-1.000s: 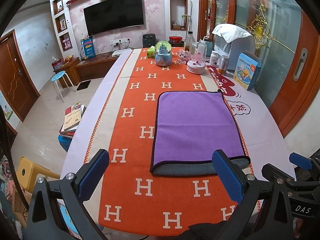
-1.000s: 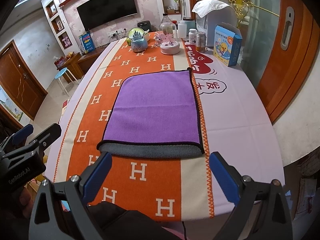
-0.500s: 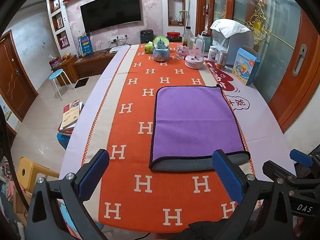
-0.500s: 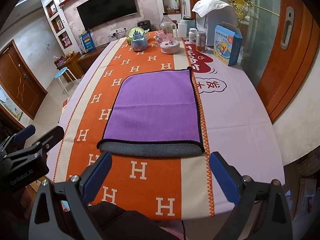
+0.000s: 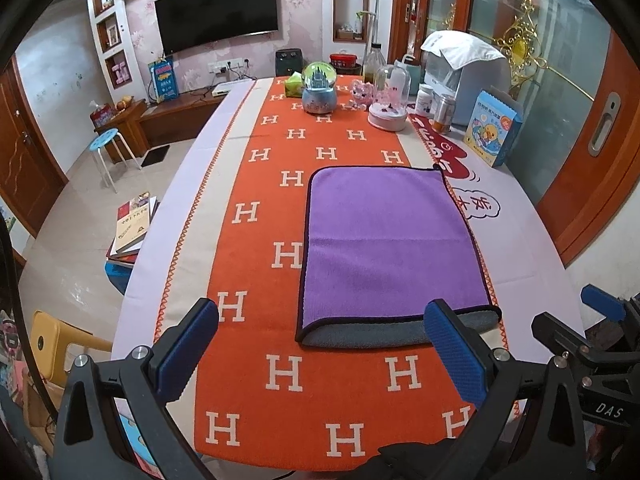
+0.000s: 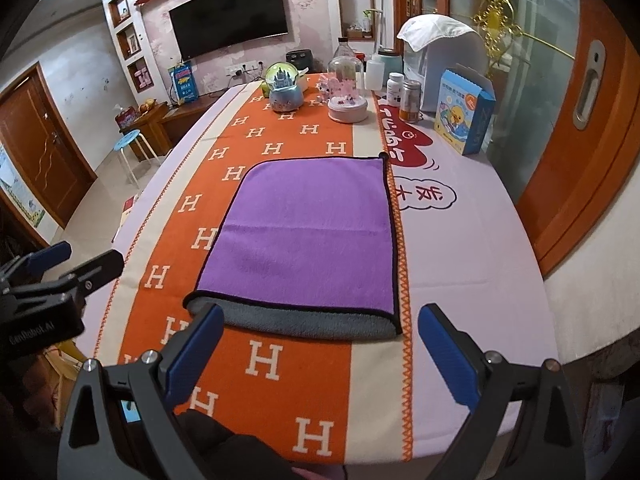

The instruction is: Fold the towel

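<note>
A purple towel (image 5: pixel 384 240) with a grey underside lies folded flat on the orange H-patterned table runner (image 5: pixel 256 216); its grey fold edge faces me. It also shows in the right wrist view (image 6: pixel 308 236). My left gripper (image 5: pixel 320 344) is open and empty, above the table's near edge, short of the towel. My right gripper (image 6: pixel 320 344) is open and empty, just in front of the towel's near edge. The right gripper shows at the right edge of the left wrist view (image 5: pixel 592 344); the left gripper shows at the left of the right wrist view (image 6: pixel 52 280).
At the table's far end stand a snow globe (image 5: pixel 319 94), a pink glass-domed ornament (image 5: pixel 387 110), bottles and jars (image 5: pixel 434 106), a blue carton (image 5: pixel 494 132) and a white appliance (image 5: pixel 468 72). Books (image 5: pixel 134 226), a stool (image 5: pixel 108 148) and a yellow chair (image 5: pixel 52 340) stand left of the table.
Both grippers have drawn back and risen a little from the towel. The towel lies still and both grippers stay open.
</note>
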Demonstrator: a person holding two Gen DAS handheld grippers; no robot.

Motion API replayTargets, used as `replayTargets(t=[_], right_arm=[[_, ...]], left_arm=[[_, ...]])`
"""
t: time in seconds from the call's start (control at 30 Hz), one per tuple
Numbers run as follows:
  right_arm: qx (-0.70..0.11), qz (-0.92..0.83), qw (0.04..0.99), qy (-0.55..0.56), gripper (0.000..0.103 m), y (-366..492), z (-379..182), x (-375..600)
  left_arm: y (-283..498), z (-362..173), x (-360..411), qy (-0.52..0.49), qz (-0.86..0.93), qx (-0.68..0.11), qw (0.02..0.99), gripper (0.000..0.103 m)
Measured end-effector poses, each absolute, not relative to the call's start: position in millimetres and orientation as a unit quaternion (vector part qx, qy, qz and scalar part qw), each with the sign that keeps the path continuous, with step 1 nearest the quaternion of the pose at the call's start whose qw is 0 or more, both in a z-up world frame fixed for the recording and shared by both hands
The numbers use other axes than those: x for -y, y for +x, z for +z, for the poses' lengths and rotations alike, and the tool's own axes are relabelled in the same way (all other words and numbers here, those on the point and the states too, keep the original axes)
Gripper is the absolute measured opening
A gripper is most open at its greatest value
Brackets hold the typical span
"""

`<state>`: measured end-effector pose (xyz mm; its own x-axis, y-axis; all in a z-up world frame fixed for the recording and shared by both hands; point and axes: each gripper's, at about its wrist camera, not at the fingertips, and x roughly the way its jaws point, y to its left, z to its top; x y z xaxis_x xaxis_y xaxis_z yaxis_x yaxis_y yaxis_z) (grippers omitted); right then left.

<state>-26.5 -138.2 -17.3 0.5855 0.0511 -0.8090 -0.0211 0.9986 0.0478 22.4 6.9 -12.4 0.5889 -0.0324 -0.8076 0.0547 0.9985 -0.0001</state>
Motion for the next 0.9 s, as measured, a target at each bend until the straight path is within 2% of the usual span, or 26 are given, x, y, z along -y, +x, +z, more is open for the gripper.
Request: replayTargets(t=[0.7, 0.9], right_arm=[[-0.444, 0.075, 0.892, -0.023, 0.098, 5, -73, 179], [-0.464, 0.08, 0.882, -0.029, 0.094, 13, -103, 190]], left_arm=[[70, -75, -7, 0.085, -0.105, -0.499, 0.856, 0.102], [84, -104, -10, 0.1, -0.112, -0.516, 0.843, 0.102]])
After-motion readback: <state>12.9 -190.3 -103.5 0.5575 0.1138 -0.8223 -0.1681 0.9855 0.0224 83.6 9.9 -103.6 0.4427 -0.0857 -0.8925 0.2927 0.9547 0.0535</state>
